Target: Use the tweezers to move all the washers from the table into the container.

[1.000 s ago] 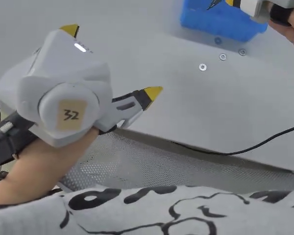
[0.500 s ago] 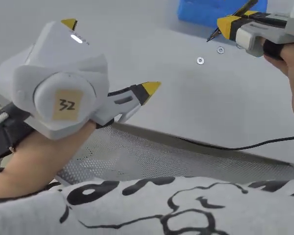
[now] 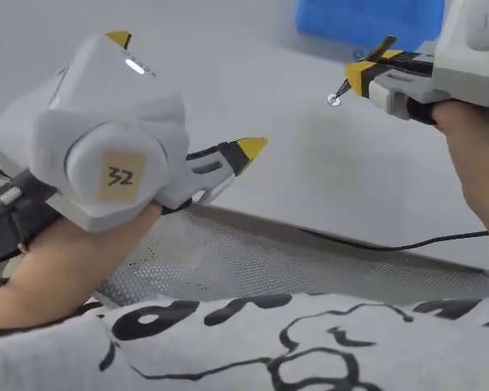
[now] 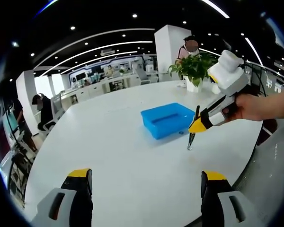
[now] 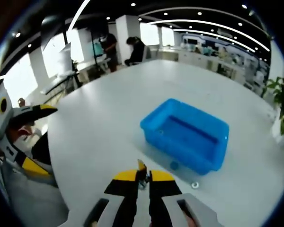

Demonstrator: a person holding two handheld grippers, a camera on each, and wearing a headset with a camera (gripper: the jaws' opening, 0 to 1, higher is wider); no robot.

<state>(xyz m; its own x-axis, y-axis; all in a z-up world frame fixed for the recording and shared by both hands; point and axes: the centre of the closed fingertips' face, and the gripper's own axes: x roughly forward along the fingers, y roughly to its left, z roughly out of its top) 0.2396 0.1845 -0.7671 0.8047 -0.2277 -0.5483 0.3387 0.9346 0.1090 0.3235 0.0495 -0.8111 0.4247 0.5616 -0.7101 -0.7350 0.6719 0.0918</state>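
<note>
Right gripper [image 3: 360, 73] clamped the tweezers [image 3: 343, 87], tips at a washer [image 3: 334, 100] seven o'clock of the container [image 3: 367, 18]; left gripper [image 3: 184, 94] hung, jaws apart; a glancing pinch could flick the flat washer away.

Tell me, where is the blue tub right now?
The blue tub sits on the table at the top right of the head view, just beyond the right gripper holding the tweezers, with a washer close by.
</note>
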